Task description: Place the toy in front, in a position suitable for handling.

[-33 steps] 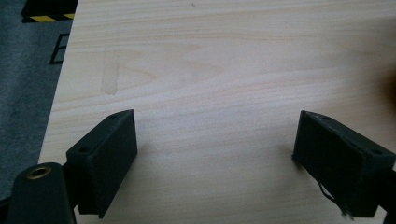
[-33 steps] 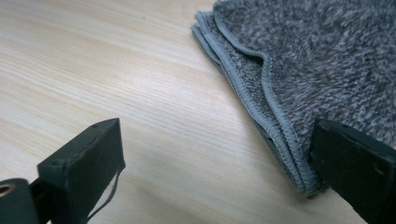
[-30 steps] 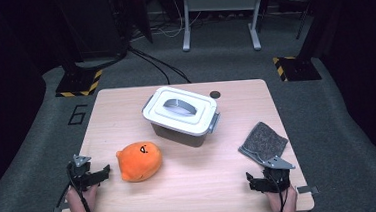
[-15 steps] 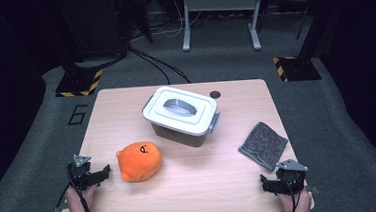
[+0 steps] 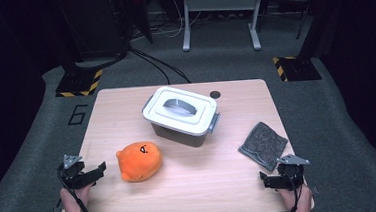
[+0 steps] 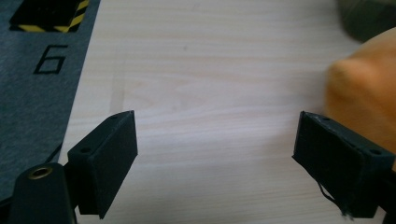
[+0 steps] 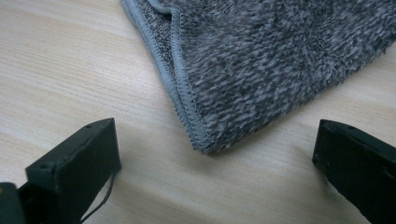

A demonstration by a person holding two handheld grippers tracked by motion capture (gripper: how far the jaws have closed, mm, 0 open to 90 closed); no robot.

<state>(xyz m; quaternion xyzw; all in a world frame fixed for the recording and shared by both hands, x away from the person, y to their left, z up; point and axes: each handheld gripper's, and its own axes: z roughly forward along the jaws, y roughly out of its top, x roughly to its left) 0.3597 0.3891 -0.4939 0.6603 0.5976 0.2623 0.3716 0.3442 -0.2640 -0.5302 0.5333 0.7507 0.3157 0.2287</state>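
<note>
High view: you hold your left tool (image 5: 96, 169) at the tabletop's (image 5: 191, 186) 8 o'clock corner, jaws spread and empty, aimed at the orange plush toy (image 5: 139, 161) just beside it at its 3 o'clock. Your right tool (image 5: 266, 180) sits at the 4 o'clock corner, near the grey cloth (image 5: 263, 146), which lies flat at its 12 o'clock. The lidded box (image 5: 181, 115) stands shut at centre, towards 12 o'clock of the toy.

Left gripper view: the left tool (image 6: 215, 154) is released; bare wood lies between the jaws, and the plush toy (image 6: 369, 88) stands past the right-hand jaw at 2 o'clock, untouched.

Right gripper view: the right tool (image 7: 215, 158) is released too; the cloth's (image 7: 271, 60) stitched corner points down between the jaws, apart from both pads.

Assessment: nothing is grasped, lifted or stowed. I judge the work at its start, with every pick-up left to do.
</note>
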